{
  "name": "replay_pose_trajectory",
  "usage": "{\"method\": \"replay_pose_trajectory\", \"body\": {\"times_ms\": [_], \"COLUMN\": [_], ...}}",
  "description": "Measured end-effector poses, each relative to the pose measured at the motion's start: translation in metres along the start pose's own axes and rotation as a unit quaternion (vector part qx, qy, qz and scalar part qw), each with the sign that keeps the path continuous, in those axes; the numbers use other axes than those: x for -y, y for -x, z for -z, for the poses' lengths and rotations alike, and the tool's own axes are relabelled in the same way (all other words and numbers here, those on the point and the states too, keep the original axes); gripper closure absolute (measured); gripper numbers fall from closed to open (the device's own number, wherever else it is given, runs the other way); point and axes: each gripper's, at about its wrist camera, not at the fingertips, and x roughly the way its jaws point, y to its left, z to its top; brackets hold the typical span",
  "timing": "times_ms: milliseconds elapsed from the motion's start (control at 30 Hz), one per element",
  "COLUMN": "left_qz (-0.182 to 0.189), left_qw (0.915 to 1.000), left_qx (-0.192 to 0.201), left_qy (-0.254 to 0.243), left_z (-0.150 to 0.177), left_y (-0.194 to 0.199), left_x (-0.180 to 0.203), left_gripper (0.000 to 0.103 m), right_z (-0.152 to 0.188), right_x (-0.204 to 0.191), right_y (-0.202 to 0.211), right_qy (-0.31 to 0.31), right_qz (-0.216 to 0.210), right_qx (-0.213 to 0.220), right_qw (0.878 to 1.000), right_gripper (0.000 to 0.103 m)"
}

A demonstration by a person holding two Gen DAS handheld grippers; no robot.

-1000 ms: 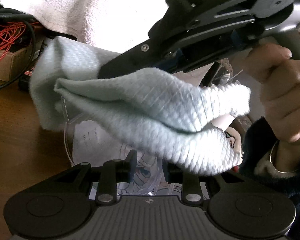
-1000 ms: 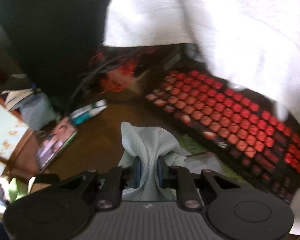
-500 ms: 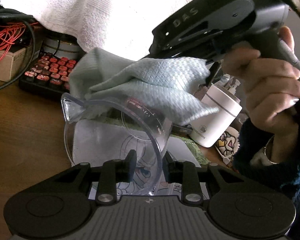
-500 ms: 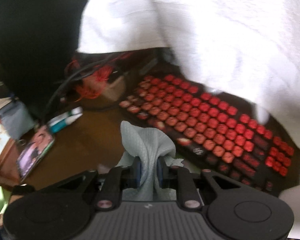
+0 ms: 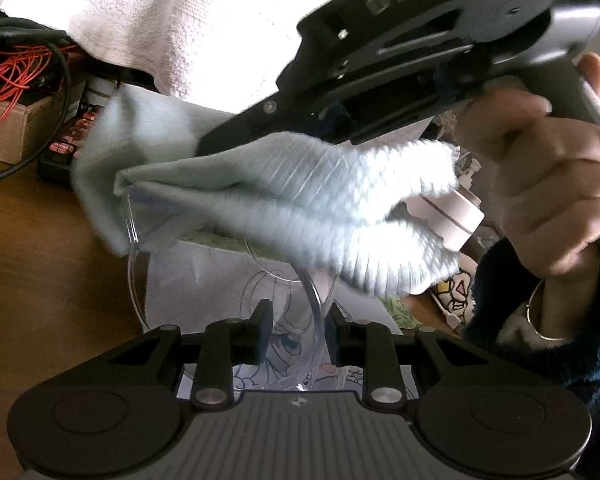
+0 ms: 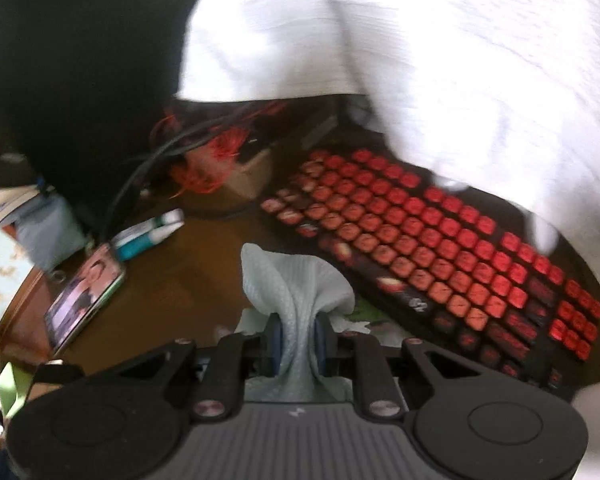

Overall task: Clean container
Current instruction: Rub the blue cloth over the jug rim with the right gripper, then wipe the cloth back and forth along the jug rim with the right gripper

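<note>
the left gripper [image 5: 298, 330] has its fingers [image 5: 262, 330] closed narrowly on the near rim of the clear container [image 5: 140, 280], held above the worktop [image 5: 40, 260]. the right gripper [image 6: 296, 336] has its fingers [image 6: 274, 336] pinched tight on the pale blue cloth [image 5: 300, 200], which lies across the container's far rim.

Brown wooden desk [image 6: 188, 276] carries a black keyboard with red keys [image 6: 432, 248], angled along its far right side. White towel [image 6: 440, 60] hangs over the keyboard's far edge. Cardboard box of red wires [image 5: 8, 92] at the far left. Phone [image 6: 85, 300] and a teal-white tube [image 6: 150, 234] near the left edge. White cylindrical device [image 5: 452, 220] to the right.
</note>
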Motion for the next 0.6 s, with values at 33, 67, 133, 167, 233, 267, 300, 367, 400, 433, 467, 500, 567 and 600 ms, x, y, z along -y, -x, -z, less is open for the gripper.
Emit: {"method": "replay_pose_trajectory", "body": {"times_ms": [33, 67, 133, 167, 233, 267, 300, 367, 400, 433, 467, 500, 567, 600], "left_qz": [0.000, 0.000, 0.000, 0.000, -0.001, -0.001, -0.001, 0.000, 0.000, 0.000, 0.000, 0.000, 0.000, 0.000], "left_qw": [1.0000, 1.0000, 1.0000, 1.0000, 1.0000, 1.0000, 1.0000, 1.0000, 1.0000, 1.0000, 1.0000, 1.0000, 1.0000, 1.0000], "left_qx": [0.000, 0.000, 0.000, 0.000, 0.000, 0.000, 0.000, 0.000, 0.000, 0.000, 0.000, 0.000, 0.000, 0.001], "left_qy": [0.000, 0.000, 0.000, 0.000, 0.000, 0.000, 0.000, 0.001, 0.001, 0.001, 0.001, 0.002, 0.002, 0.002], "left_z": [0.000, 0.001, 0.002, 0.002, 0.003, 0.003, 0.004, 0.005, 0.005, 0.005, 0.005, 0.005, 0.007, 0.008], "left_y": [0.000, 0.001, 0.001, 0.001, 0.002, 0.002, 0.002, 0.003, 0.004, 0.004, 0.005, 0.005, 0.006, 0.007], "left_x": [0.001, 0.002, 0.003, 0.004, 0.007, 0.008, 0.009, 0.011, 0.012, 0.012, 0.012, 0.012, 0.015, 0.016], "left_gripper": [0.077, 0.077, 0.077, 0.077, 0.077, 0.076, 0.077, 0.077, 0.077, 0.077, 0.077, 0.077, 0.077, 0.077], "right_z": [0.001, 0.002, 0.003, 0.004, 0.003, 0.003, 0.002, 0.001, 0.000, -0.001, -0.001, -0.002, -0.003, -0.003], "right_x": [-0.003, -0.006, -0.012, -0.014, -0.013, -0.012, -0.010, -0.006, -0.004, -0.001, 0.002, 0.006, 0.010, 0.012], "right_y": [0.000, 0.000, 0.000, 0.000, 0.000, 0.000, 0.000, 0.001, 0.001, 0.000, 0.000, 0.000, 0.000, 0.000], "right_qy": [0.006, 0.011, 0.020, 0.024, 0.020, 0.018, 0.016, 0.009, 0.003, -0.002, -0.007, -0.013, -0.018, -0.020], "right_qz": [-0.011, -0.022, -0.031, -0.034, -0.029, -0.027, -0.018, 0.018, 0.045, 0.064, 0.082, 0.092, 0.103, 0.109], "right_qx": [-0.001, -0.003, -0.004, -0.005, -0.005, -0.005, -0.004, 0.003, 0.008, 0.012, 0.015, 0.017, 0.017, 0.017], "right_qw": [1.000, 1.000, 0.999, 0.999, 0.999, 0.999, 1.000, 1.000, 0.999, 0.998, 0.997, 0.996, 0.994, 0.994], "right_gripper": [0.087, 0.087, 0.087, 0.087, 0.087, 0.087, 0.087, 0.088, 0.088, 0.088, 0.088, 0.088, 0.088, 0.088]}}
